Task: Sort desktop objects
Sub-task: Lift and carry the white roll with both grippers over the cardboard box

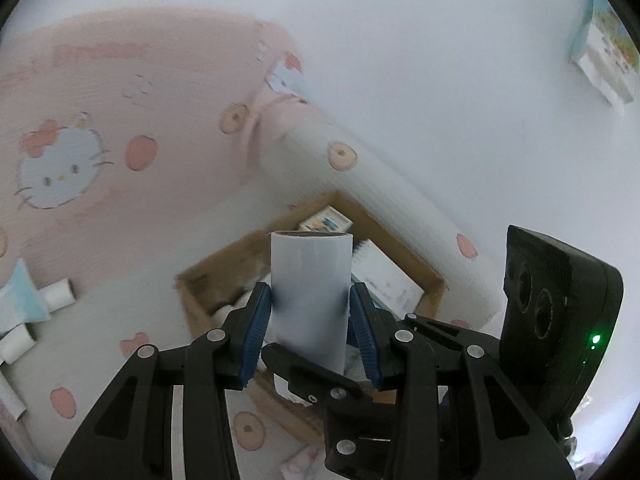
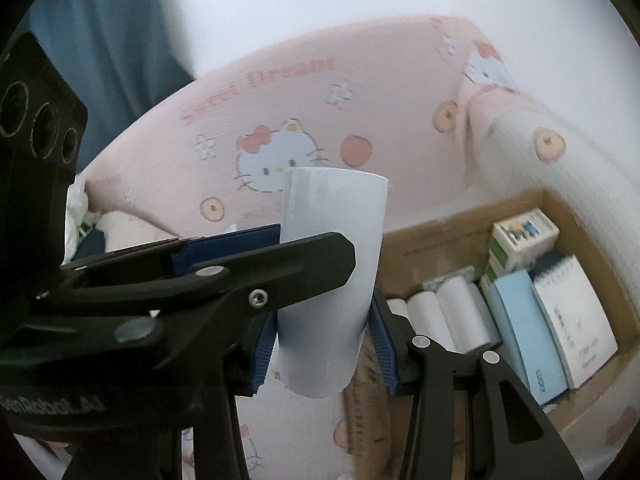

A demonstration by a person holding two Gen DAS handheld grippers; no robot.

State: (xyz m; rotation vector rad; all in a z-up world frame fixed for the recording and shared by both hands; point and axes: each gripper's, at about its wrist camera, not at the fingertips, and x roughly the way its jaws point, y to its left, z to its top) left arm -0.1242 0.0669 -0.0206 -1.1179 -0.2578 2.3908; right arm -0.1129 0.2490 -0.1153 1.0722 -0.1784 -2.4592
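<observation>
Both tongs, left (image 1: 311, 334) and right (image 2: 324, 344), are clamped on one pale grey cardboard tube (image 1: 310, 300), held above the brown cardboard box (image 1: 434, 280) on the pink cartoon-print bedsheet (image 1: 100, 128). Risk: uneven release could tip the tube outside the box.

Soft, even daylight, washed-out pale tones, motion blur on the background, fisheye bending, dark corners

Left gripper (image 1: 311, 312): blue pads clamped on both sides of a white paper tube (image 1: 310, 300).
Right gripper (image 2: 324, 350): crossing beneath, pads pinching the same tube.
</observation>
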